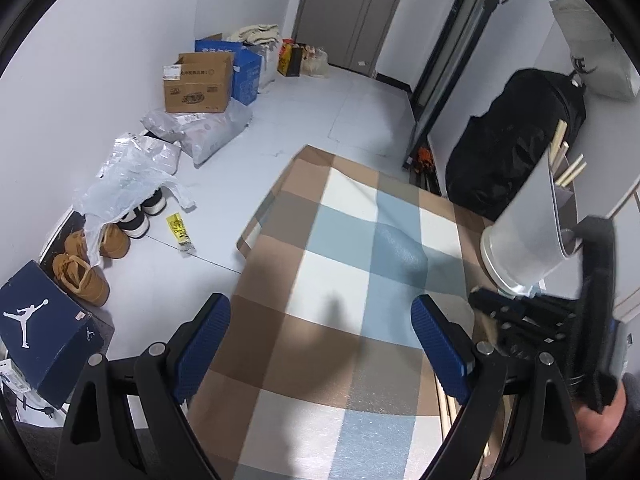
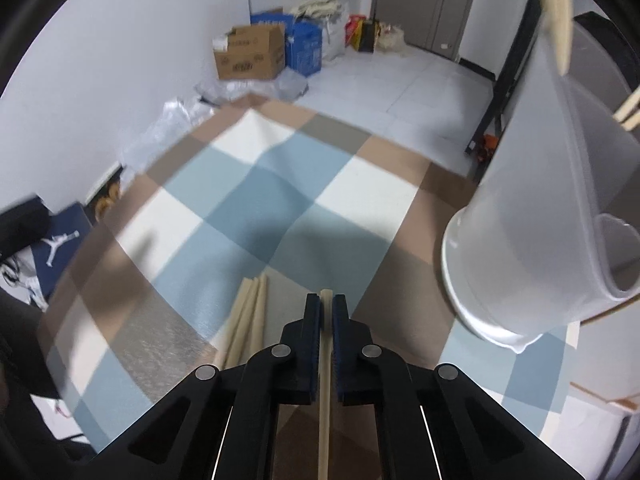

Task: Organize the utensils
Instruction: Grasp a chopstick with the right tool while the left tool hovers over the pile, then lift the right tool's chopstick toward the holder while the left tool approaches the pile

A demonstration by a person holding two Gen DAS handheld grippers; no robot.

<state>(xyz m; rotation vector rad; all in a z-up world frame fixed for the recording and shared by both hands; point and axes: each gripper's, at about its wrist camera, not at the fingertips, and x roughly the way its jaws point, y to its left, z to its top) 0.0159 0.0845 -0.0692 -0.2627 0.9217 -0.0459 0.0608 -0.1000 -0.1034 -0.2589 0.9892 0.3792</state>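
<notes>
The right gripper (image 2: 327, 300) was clamped tight on a single chopstick (image 2: 325, 380), the stick running straight back between the two pads and poking just past the tips. It was held lengthwise like that, I'd say, so it could be slid end-first into the holder. And there was the holder: a pale plastic cup (image 2: 532, 216) up at the right edge of the checked tablecloth (image 2: 256, 200), looking tilted through the fisheye lens, with several chopsticks (image 1: 568, 164) already standing out of its top. So part of the sorting looked done.

Still waiting on the cloth, just left of the right gripper, lay a small bundle of loose chopsticks (image 2: 248, 320), side by side and touching.

The left gripper (image 1: 320, 344) hung spread wide above the cloth with nothing between its blue pads (image 1: 204, 344), well clear of the cup. My guess was it stood by to steady the cup if needed.
</notes>
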